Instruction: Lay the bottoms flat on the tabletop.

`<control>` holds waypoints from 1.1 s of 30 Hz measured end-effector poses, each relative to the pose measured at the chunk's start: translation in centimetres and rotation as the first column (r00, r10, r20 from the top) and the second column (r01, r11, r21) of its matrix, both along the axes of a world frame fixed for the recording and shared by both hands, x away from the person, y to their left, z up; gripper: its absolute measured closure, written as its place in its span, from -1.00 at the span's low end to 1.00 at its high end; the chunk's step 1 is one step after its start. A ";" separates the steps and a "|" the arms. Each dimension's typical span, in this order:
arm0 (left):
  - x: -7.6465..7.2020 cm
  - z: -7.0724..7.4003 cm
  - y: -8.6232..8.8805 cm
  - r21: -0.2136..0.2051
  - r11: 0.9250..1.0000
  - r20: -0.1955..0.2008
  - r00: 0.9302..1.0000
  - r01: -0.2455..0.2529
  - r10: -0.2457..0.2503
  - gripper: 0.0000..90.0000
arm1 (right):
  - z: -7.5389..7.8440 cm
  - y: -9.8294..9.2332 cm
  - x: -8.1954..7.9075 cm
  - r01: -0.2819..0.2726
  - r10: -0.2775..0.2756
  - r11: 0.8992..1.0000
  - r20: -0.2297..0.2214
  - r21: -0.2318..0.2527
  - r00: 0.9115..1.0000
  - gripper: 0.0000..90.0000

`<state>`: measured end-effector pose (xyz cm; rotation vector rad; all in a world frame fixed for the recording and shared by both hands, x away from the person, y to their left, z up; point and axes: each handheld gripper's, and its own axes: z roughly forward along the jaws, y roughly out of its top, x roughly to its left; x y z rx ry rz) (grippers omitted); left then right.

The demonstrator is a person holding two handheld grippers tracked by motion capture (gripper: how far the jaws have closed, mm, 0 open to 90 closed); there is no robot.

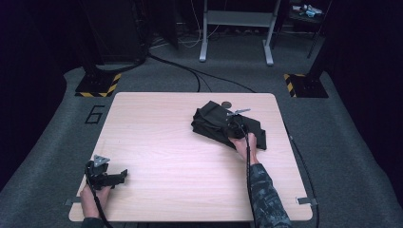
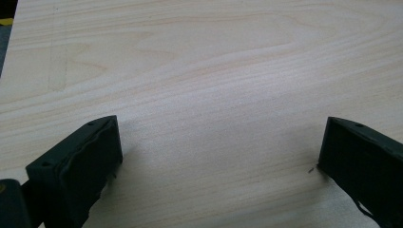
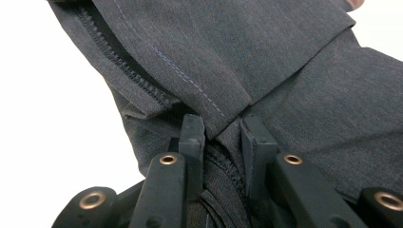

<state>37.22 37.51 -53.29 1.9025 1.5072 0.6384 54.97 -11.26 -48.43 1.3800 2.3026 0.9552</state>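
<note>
The dark garment [image 1: 227,126] lay crumpled on the far right part of the wooden table [image 1: 166,142]. The right gripper [image 3: 222,135] was clamped on a fold of its fabric, with a zipper [image 3: 119,61] and a line of stitching visible just beyond the jaws. The left gripper [image 1: 124,175] rested on the near left corner of the table, well apart from the garment, its 2 jaws spread wide over bare wood.
</note>
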 end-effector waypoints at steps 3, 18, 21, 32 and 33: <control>0.0 0.0 0.0 0.000 1.000 0.000 1.000 0.000 0.000 -1.00 | 0.0 0.0 -0.5 -0.010 0.010 1.000 -0.007 0.011 1.000 0.64; 0.0 0.0 0.0 0.000 1.000 0.000 1.000 -0.001 0.001 -1.00 | -0.2 0.7 -3.5 -0.117 0.117 0.993 -0.001 0.026 0.993 0.64; 0.0 0.0 0.0 0.000 1.000 0.000 1.000 0.000 0.000 -1.00 | -0.2 1.0 -4.3 -0.143 0.143 0.990 -0.001 0.021 0.990 0.64; 0.0 0.0 0.1 0.007 1.000 -0.005 1.000 0.003 -0.003 -1.00 | -0.2 1.7 -6.7 -0.192 0.192 0.981 -0.001 0.035 0.981 0.63; 0.0 0.0 0.0 0.001 1.000 0.001 1.000 -0.004 0.004 -1.00 | -0.3 1.7 -6.8 -0.200 0.199 0.979 0.009 0.036 0.980 0.63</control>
